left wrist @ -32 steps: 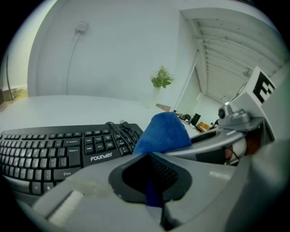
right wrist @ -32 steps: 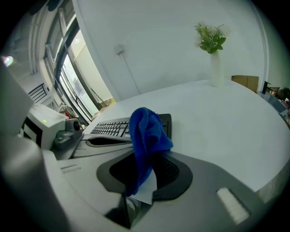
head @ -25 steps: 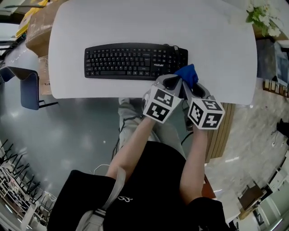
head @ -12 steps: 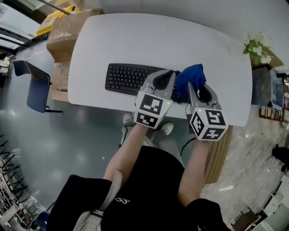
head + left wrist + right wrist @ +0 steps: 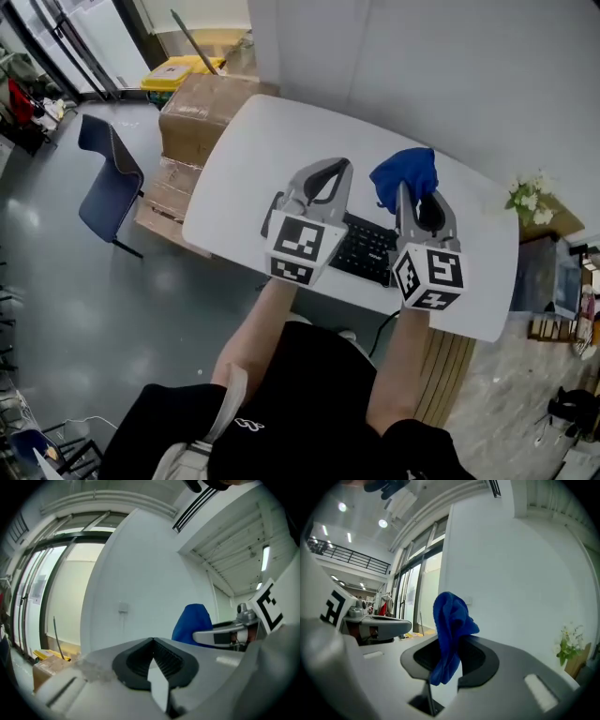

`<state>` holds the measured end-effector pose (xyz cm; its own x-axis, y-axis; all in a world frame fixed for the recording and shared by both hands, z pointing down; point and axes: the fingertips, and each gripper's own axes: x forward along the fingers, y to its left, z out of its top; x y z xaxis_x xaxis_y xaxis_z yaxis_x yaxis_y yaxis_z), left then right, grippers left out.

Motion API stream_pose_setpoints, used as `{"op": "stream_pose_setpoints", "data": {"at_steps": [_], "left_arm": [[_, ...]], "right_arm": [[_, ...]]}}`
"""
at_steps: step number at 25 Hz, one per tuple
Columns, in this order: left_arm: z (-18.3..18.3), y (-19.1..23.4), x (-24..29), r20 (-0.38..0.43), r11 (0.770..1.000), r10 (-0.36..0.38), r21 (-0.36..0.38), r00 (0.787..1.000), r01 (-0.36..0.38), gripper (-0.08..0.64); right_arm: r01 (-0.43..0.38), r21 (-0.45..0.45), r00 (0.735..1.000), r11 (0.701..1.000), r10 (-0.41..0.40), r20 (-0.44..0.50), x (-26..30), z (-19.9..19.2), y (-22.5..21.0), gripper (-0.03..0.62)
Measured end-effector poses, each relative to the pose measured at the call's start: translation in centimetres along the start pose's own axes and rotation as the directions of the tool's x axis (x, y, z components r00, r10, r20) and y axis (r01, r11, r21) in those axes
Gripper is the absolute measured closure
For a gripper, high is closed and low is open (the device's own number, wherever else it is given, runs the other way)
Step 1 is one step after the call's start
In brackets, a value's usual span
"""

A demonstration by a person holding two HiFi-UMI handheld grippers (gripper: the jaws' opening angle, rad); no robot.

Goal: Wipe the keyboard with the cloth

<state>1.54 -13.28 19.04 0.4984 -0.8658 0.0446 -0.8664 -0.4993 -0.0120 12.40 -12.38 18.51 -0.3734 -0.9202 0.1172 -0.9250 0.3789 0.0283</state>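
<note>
Between the two grippers, and beneath them in the head view, a black keyboard (image 5: pixel 371 247) lay on a white table (image 5: pixel 242 167), with its ends hidden behind the grippers' marker cubes. The left gripper (image 5: pixel 339 167) was held up over the table with its jaws pressed together at the tips. Its own view (image 5: pixel 152 640) showed nothing between them, only the wall beyond.

The right gripper (image 5: pixel 416 201) was level with the left one and just to its right. Its jaws were clamped on a blue cloth (image 5: pixel 405 176), which was bunched above the jaw tips and clear of the keyboard. In the right gripper view (image 5: pixel 449 645) the cloth (image 5: pixel 450 613) rose in a crumpled fold above the jaws, and a tail of it hung down between them. From the left gripper view the cloth (image 5: pixel 191 623) showed to the right, above the other gripper's arm.

To the left of the left gripper, beyond the table's edge, stood stacked cardboard boxes (image 5: pixel 202 114) and a dark blue chair (image 5: pixel 105 176). To the right of the right gripper, near the table's far corner, were some white flowers (image 5: pixel 531 198).
</note>
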Motion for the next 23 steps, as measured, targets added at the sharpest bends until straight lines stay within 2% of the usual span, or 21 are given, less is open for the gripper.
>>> {"op": "stream_pose_setpoints", "data": {"at_steps": [6,12,17,23], "left_arm": [[3.7,2.2,-1.3,0.093,0.997,0.059,0.034,0.994,-0.062,0.571],[5.0,3.4,-1.7,0.116,0.996,0.076,0.042,0.99,-0.081,0.571],[4.8,3.4,-1.0,0.122,0.996,0.073,0.037,0.99,-0.078,0.571],[4.8,3.8,-0.9,0.138,0.998,0.057,0.002,0.989,-0.058,0.571]], "right_arm": [[-0.037,-0.037,0.994,0.999,0.041,0.101,1.8,4.1,2.6,0.499],[-0.056,-0.068,0.991,0.996,0.064,0.118,2.7,5.4,4.4,0.499],[-0.057,-0.086,0.991,0.995,0.066,0.115,3.3,5.3,4.2,0.498],[-0.052,-0.091,0.991,0.995,0.062,0.119,3.7,5.2,4.2,0.497]]}}
